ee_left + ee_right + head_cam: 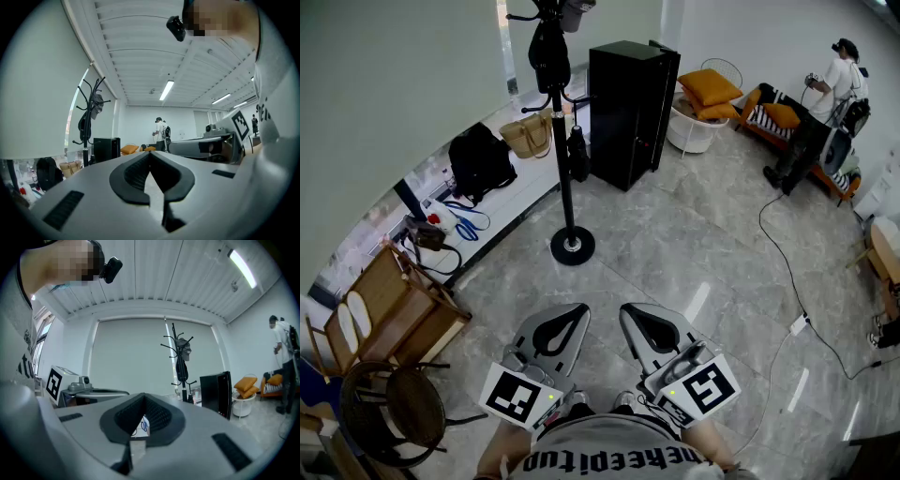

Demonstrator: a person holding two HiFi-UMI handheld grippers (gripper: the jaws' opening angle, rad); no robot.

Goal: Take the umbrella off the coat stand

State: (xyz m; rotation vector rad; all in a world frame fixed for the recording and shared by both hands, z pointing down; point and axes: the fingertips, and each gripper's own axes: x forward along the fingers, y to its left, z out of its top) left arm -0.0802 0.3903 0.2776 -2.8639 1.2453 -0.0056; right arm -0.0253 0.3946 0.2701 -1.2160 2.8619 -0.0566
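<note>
One black cabinet (628, 108) stands at the back of the pale marble floor (703, 244). Just left of it rises the coat stand (565, 187), and the folded dark umbrella (577, 155) hangs on a low hook, right against the pole! A dark bag (549, 52) hangs higher up. Well short of the stand, the left gripper (574, 314) and right gripper (630, 314) sit side by side, jaws clenched, grasping nothing.

Open floor (675, 253) reaches the coat stand (565, 169); a black cabinet (628, 103) stands just beside.
</note>
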